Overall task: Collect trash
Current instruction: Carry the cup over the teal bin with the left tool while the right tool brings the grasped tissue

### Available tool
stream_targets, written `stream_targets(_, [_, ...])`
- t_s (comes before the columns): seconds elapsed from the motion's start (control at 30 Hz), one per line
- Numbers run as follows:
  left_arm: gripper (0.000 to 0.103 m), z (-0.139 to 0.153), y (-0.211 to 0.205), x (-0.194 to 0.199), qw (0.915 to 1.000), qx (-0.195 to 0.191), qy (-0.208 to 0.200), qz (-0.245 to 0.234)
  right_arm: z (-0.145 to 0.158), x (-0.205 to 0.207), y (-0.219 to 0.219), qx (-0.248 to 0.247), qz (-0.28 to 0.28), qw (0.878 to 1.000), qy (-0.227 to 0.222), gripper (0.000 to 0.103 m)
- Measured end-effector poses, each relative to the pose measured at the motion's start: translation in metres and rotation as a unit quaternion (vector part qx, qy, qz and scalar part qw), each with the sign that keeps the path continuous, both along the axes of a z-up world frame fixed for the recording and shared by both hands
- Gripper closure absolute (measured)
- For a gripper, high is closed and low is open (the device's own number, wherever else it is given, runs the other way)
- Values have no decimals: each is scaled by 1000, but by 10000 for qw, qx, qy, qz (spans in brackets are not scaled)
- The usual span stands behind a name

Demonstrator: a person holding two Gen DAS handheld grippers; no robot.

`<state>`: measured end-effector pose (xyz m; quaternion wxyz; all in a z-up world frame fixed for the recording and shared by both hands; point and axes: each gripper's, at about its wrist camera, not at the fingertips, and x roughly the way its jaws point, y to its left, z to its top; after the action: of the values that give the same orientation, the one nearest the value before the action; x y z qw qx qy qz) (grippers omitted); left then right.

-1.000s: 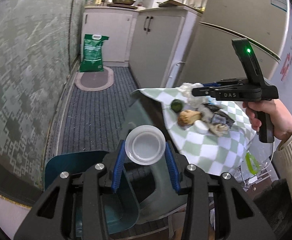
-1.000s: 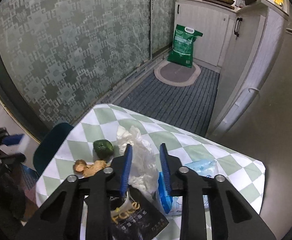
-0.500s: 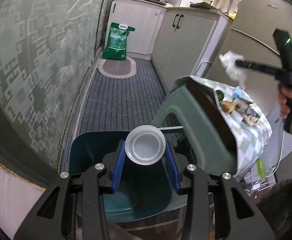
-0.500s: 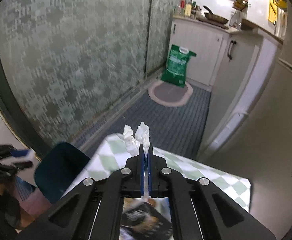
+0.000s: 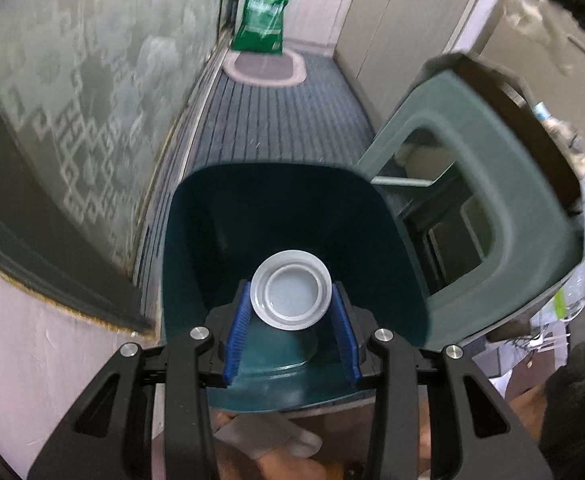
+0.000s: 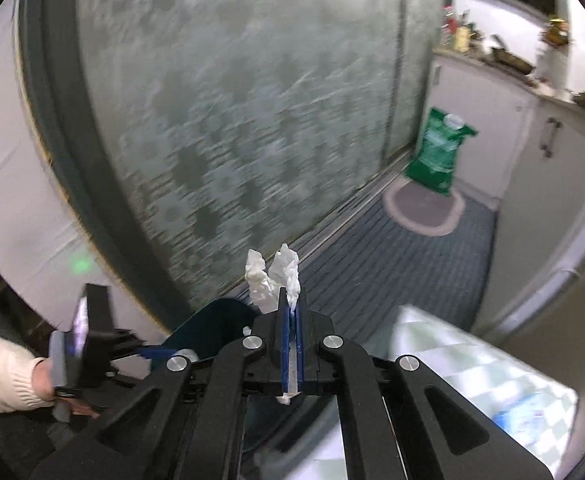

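Note:
My left gripper (image 5: 290, 285) is shut on a round white plastic cup (image 5: 290, 300), its blue pads pressing the rim on both sides. It hangs just over the open mouth of a dark teal trash bin (image 5: 212, 220). In the right wrist view, my right gripper (image 6: 291, 300) is shut on a crumpled white tissue (image 6: 272, 276) that sticks up past the fingertips. It is lifted in the air, with the bin (image 6: 212, 320) showing behind it. The same tissue (image 5: 532, 12) appears blurred at the top right of the left wrist view.
A grey-green plastic stool (image 5: 532, 216) stands right beside the bin, bearing the check-cloth top (image 6: 472, 364) with a blue packet (image 6: 524, 416). The patterned glass door (image 5: 72, 80) is close on the left. A green bag (image 5: 264, 20), an oval mat (image 5: 264, 66) and cabinets (image 5: 404, 20) lie beyond. A sleeve (image 6: 0, 372) is at left.
My left gripper came down with the cup until the bin's mouth filled the view. My right gripper closed on the tissue, lifted it off the cloth and swung left, away from the table.

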<state>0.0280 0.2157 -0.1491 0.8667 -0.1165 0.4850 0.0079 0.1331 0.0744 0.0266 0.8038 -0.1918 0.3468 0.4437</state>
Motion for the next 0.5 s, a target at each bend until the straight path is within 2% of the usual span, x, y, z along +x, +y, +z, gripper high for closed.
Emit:
stream_targets(0.2, [61, -28, 13, -4, 9991, 117, 391, 69, -57, -22, 49, -686, 217, 9965, 427, 101])
stream_targets(0.33, [61, -37, 17, -5, 9981, 109, 595, 73, -95, -29, 66, -1066, 267, 9912, 743, 101])
stream_targets(0.5, [58, -40, 18, -10, 9971, 141, 753, 47, -130, -31, 76, -1347, 259, 9858, 967, 101])
